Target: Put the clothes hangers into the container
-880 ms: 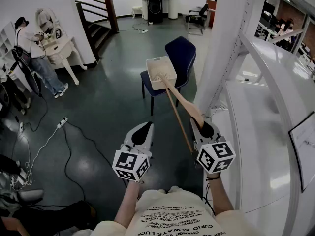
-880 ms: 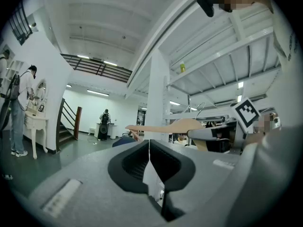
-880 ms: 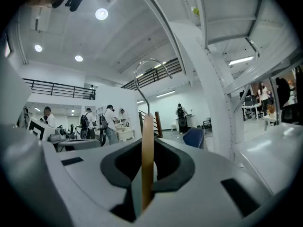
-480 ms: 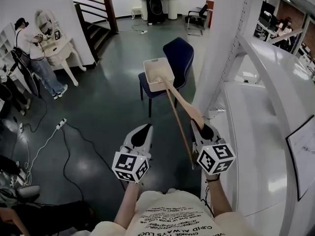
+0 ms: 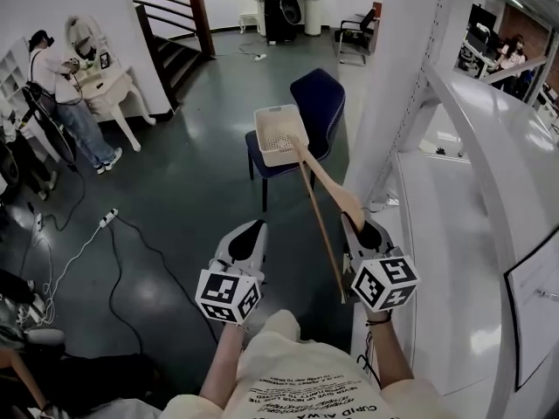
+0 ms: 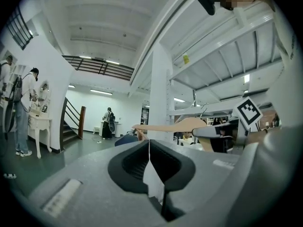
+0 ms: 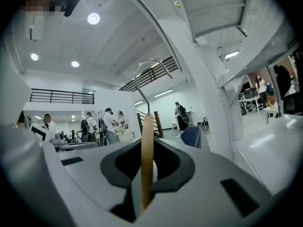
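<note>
A wooden clothes hanger (image 5: 319, 201) with a metal hook (image 7: 150, 71) is clamped in my right gripper (image 5: 360, 225), whose jaws are shut on its body (image 7: 147, 160). The hanger's far arm reaches forward toward a white perforated basket (image 5: 281, 133) that stands on a dark blue chair (image 5: 321, 97) ahead. To its left, my left gripper (image 5: 253, 231) is at about the same height, shut with nothing between its pads (image 6: 149, 148). In the left gripper view the hanger (image 6: 170, 126) crosses in front, apart from the left jaws.
A white column (image 5: 397, 94) and a white sloped structure (image 5: 472, 199) stand close on the right. Cables and a power strip (image 5: 109, 218) lie on the dark floor at the left. People stand at a white dressing table (image 5: 105, 90) far left, beside a staircase (image 5: 175, 46).
Hardly anything differs: both grippers hold their places, the hanger stays clamped in the right one, and the basket sits slightly lower in the head view.
</note>
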